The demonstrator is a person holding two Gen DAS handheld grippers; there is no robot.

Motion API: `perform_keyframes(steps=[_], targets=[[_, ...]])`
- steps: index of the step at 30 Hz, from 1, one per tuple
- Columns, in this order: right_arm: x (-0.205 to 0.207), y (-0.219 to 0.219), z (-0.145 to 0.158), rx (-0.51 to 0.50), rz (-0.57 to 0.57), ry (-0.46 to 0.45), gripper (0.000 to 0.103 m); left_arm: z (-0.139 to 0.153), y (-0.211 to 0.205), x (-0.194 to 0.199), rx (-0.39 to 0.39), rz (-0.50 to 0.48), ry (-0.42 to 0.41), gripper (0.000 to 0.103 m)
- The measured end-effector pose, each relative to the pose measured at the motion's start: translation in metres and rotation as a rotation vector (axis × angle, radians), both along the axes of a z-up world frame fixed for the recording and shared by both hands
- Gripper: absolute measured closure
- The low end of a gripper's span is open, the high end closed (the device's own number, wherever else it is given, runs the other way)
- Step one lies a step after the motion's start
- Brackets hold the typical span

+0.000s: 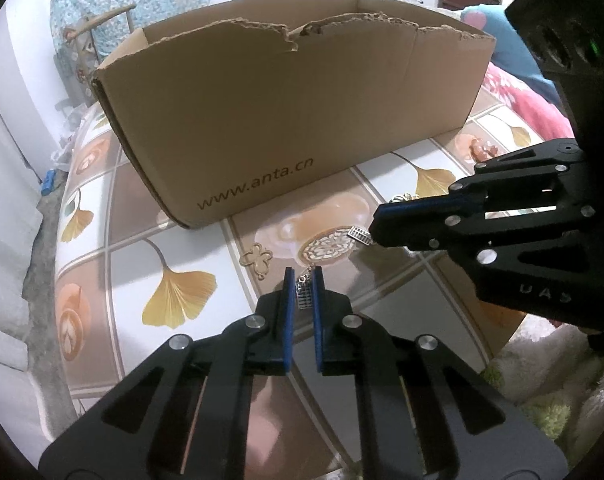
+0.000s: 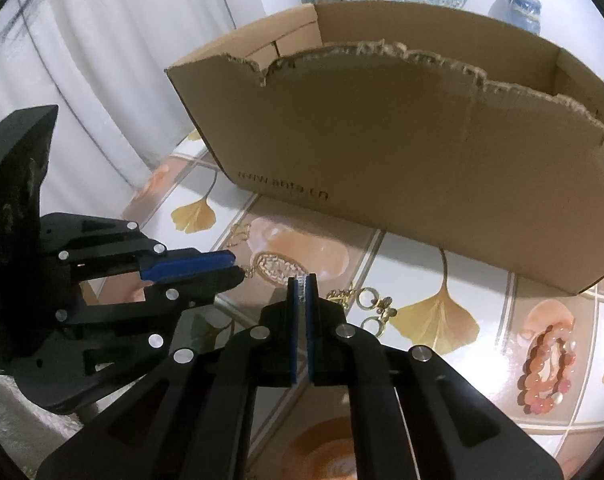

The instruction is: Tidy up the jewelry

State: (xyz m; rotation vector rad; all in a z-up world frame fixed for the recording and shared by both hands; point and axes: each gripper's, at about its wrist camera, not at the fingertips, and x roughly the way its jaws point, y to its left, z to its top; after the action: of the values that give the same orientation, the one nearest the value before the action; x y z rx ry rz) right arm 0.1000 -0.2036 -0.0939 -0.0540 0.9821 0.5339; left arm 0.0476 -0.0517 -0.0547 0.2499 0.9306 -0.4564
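On the patterned tablecloth (image 1: 189, 240) lies a round silver filigree pendant (image 1: 328, 248) (image 2: 277, 266). My left gripper (image 1: 302, 274) (image 2: 237, 266) is shut on a small silver charm (image 1: 304, 296) at the pendant's near side. From the right, my right gripper (image 1: 376, 224) (image 2: 302, 280) is shut on another small silver charm (image 1: 360, 236) beside the pendant. Whether the charms are linked to the pendant I cannot tell. A gold clover-shaped piece (image 1: 255, 260) lies left of the pendant. Gold ring earrings (image 2: 366, 304) lie right of the right gripper.
A torn-edged, open-topped cardboard box (image 1: 281, 120) (image 2: 422, 160) stands just behind the jewelry. An orange bead bracelet (image 2: 546, 372) (image 1: 484, 148) lies at the table's right. White fabric hangs left of the table, and a chair with patterned cloth is behind the box.
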Motion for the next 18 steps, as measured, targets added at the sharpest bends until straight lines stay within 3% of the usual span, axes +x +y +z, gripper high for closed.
perform_keyframes(steps=[5, 9, 18], targets=[[0.000, 0.007, 0.000, -0.027, 0.016, -0.009, 0.097, 0.000, 0.005, -0.001, -0.001, 0.009, -0.001, 0.096], [-0.001, 0.014, 0.000, -0.058, 0.029, -0.022, 0.083, 0.000, 0.008, 0.000, -0.003, 0.016, 0.000, 0.096], [0.000, 0.027, -0.001, -0.137, 0.029, -0.019, 0.083, 0.001, 0.012, 0.000, -0.009, 0.009, -0.002, 0.096]])
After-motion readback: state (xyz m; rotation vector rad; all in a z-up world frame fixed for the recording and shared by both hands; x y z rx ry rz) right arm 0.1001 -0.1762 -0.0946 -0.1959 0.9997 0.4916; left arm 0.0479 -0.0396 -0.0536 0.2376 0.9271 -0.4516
